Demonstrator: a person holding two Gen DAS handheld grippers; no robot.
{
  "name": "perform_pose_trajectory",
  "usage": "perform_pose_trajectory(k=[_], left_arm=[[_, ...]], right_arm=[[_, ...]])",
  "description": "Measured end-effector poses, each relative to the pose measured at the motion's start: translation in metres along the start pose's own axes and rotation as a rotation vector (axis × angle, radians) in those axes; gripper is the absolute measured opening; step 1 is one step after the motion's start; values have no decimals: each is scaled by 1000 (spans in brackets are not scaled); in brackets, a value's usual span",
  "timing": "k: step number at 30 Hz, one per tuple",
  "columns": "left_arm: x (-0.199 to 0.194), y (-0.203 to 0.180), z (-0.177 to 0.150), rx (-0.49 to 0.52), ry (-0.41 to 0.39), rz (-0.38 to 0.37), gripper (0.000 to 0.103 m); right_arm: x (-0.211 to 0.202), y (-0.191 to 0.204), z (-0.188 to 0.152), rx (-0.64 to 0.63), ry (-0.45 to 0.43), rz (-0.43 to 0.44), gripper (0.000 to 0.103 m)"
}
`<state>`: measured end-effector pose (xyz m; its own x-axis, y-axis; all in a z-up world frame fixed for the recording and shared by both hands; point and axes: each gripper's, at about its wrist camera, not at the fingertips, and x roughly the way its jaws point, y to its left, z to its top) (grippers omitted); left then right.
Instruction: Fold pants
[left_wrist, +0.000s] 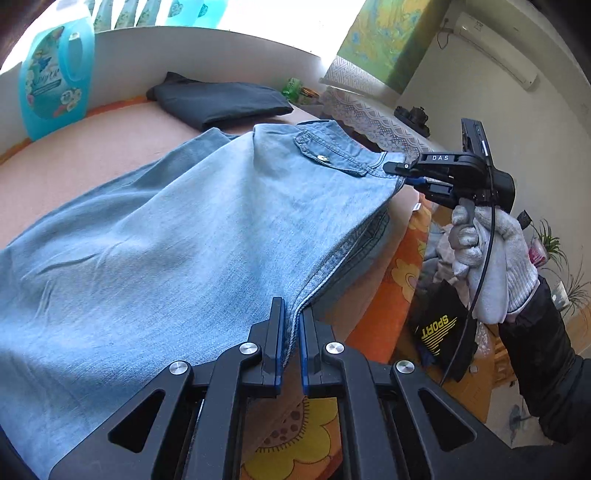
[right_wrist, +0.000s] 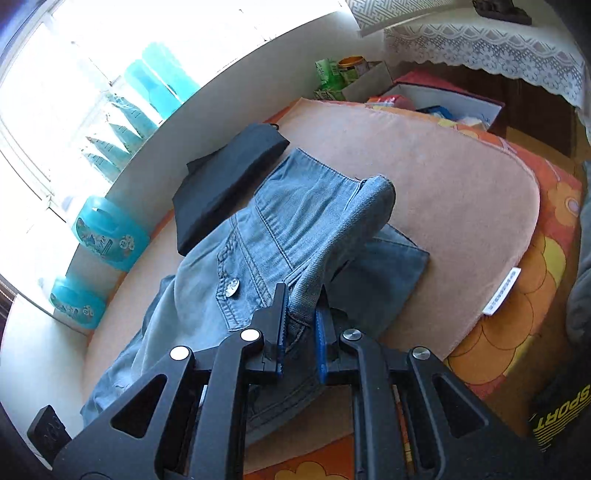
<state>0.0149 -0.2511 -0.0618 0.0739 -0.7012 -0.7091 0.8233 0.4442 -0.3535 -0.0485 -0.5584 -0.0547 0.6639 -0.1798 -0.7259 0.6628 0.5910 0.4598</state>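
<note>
Light blue jeans (left_wrist: 192, 229) lie spread over a pink pad (left_wrist: 74, 162) on the table. My left gripper (left_wrist: 291, 314) is shut on the side seam of the jeans at their near edge. My right gripper (left_wrist: 397, 170), held by a gloved hand (left_wrist: 491, 251), is shut on the waistband corner beside the buttoned back pocket (left_wrist: 328, 155). In the right wrist view that gripper (right_wrist: 301, 299) pinches a raised fold of waistband, with the jeans (right_wrist: 280, 229) bunched up before it and the lower layer lying flat on the pink pad (right_wrist: 461, 206).
Dark folded trousers (left_wrist: 221, 99) lie at the far side of the pad. Turquoise detergent bottles (left_wrist: 55, 81) stand along the white wall. An orange flowered cloth (right_wrist: 524, 295) covers the table's edge. A lace-covered table (right_wrist: 480, 40), boxes and a black SPORT bag (left_wrist: 439, 332) sit beyond.
</note>
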Motion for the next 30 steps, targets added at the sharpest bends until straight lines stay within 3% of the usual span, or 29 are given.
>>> perform_pose_trajectory(k=[2,4,6,8,12,17,21,25,30], left_arm=[[-1,-1,-1,8,1,8,5],[-1,-2,0,9,2,11,5],[-1,-3,0,16,-1,19,5],[-2,-2,0,13,-7,18,5],[-3,1,1,2,-8,12,5],[-4,1,-1,-4,-2,9,5],[-3,1,-2,-10,-1,9,5],[-3,2,-2,-20,-1,1,5],[-2,4,-1,-23,7,-10,5]], right_arm=[[0,-16,-8,20,30,27,15],[-8,-34,-10,92,23,61,23],[-20,-53,-11,166,-23,64,43],[-28,-67,-9,209,-54,44,53],[-26,-81,-7,253,-33,59,54],[-18,-73,1,218,-52,57,54],[-1,-70,5,240,9,38,54],[2,-68,-4,288,51,124,54],[13,-57,-12,292,72,172,54]])
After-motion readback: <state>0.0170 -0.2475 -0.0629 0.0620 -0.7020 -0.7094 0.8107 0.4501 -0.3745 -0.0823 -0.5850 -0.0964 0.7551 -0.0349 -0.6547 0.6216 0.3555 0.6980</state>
